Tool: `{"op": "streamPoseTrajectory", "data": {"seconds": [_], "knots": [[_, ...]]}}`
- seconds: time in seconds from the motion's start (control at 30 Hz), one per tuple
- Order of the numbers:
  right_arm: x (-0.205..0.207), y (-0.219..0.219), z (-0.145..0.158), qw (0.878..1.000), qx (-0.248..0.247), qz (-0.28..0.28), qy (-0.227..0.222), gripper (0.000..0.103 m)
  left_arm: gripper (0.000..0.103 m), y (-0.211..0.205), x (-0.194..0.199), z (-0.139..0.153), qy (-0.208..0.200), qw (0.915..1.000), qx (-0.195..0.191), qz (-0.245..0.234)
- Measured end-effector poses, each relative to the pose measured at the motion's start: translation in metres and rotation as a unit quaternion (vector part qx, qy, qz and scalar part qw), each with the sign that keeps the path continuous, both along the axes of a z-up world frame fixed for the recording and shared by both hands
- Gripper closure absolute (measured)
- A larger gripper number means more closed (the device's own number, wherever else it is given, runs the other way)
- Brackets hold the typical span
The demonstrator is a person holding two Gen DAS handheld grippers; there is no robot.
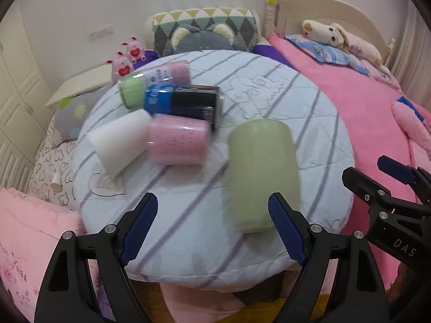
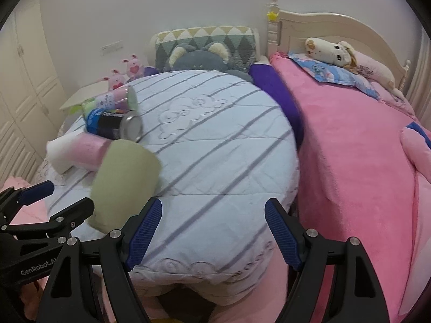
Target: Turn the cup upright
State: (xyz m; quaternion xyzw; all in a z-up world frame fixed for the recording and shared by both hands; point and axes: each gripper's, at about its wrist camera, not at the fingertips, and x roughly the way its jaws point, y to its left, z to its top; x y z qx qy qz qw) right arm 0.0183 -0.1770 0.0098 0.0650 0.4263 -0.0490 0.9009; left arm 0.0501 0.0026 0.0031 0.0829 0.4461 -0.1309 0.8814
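A pale green cup (image 1: 262,172) stands mouth down on the round quilted table (image 1: 309,113), motion-blurred. My left gripper (image 1: 212,228) is open and empty; the cup is just beyond its right finger (image 1: 285,228). In the right wrist view the cup (image 2: 125,180) is at the left, tilted and blurred, beside the left gripper (image 2: 58,202). My right gripper (image 2: 212,231) is open and empty over the table's near edge (image 2: 204,269), to the right of the cup. It also shows in the left wrist view (image 1: 377,180).
Behind the cup lie a pink cup (image 1: 179,140), a white cup (image 1: 121,140), a black-and-blue can (image 1: 188,102) and a clear pink-and-green tube (image 1: 153,80). A pink bed (image 2: 350,148) lies to the right, with plush toys and pillows (image 1: 204,31) beyond.
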Motion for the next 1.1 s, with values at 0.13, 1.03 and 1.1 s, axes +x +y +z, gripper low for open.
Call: {"op": "streamPoseTrajectory", "data": {"seconds": [0.13,1.03,1.1], "knots": [[0.012,0.018,0.001,1.000,0.009,0.015,0.010,0.023,0.017,0.018,0.006,0.001,-0.004,1.0000,0.000,0.003],[0.104,0.074,-0.035,0.987,0.111,0.016,0.117,0.021,0.016,0.082,0.069,-0.026,0.023,0.9997,-0.008,-0.008],[0.108,0.074,-0.038,0.986,0.110,0.013,0.122,0.021,0.016,0.085,0.072,-0.029,0.028,0.9995,-0.009,-0.007]]}}
